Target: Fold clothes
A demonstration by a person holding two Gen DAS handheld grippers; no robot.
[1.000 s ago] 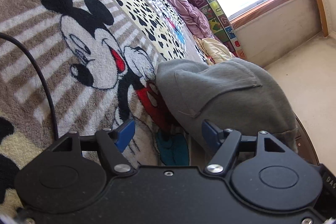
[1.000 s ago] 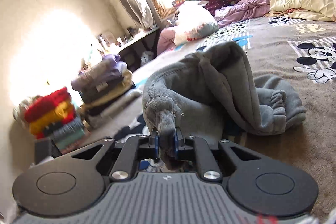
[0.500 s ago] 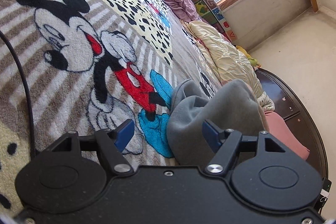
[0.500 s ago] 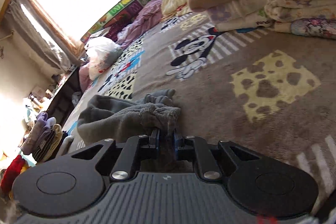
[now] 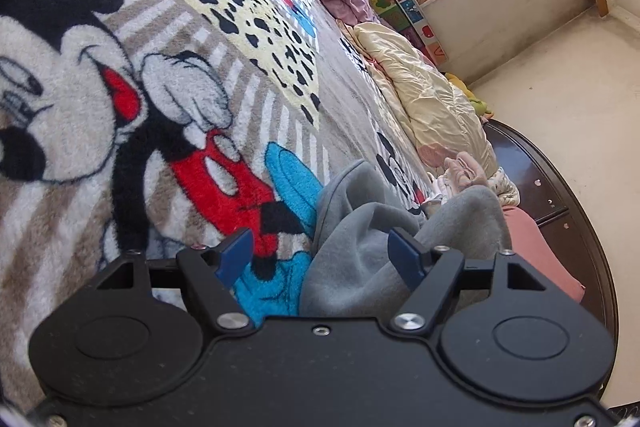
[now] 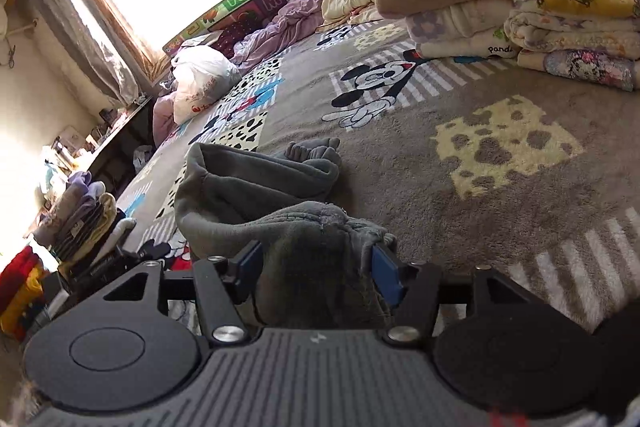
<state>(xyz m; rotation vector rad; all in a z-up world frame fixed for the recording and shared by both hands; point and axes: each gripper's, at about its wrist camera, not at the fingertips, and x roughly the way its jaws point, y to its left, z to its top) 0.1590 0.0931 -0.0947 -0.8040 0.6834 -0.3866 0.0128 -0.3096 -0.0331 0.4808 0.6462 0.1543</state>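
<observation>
A crumpled grey fleece garment (image 6: 260, 183) lies on the Mickey Mouse blanket (image 6: 480, 187). One bunched end of it sits between the fingers of my right gripper (image 6: 318, 263), whose jaws are opening; the blue pads (image 6: 250, 259) stand apart from the cloth on the left and brush it on the right. In the left wrist view the same grey garment (image 5: 360, 227) rises in a hump just in front of my left gripper (image 5: 320, 253). Its jaws are wide and still opening, with cloth lying against the right pad (image 5: 404, 255) but not pinched.
Folded stacks of clothes and blankets (image 6: 520, 23) stand at the back right of the bed. A cream quilt (image 5: 432, 99), a purple sheet (image 6: 288, 23) and a white plastic bag (image 6: 200, 79) line the window side. More piled clothes (image 6: 80, 211) sit beyond the left edge.
My right gripper, shut on the grey cloth before, has opened its jaws and let it down onto the blanket. The left gripper has shifted so the garment now lies between its fingers.
</observation>
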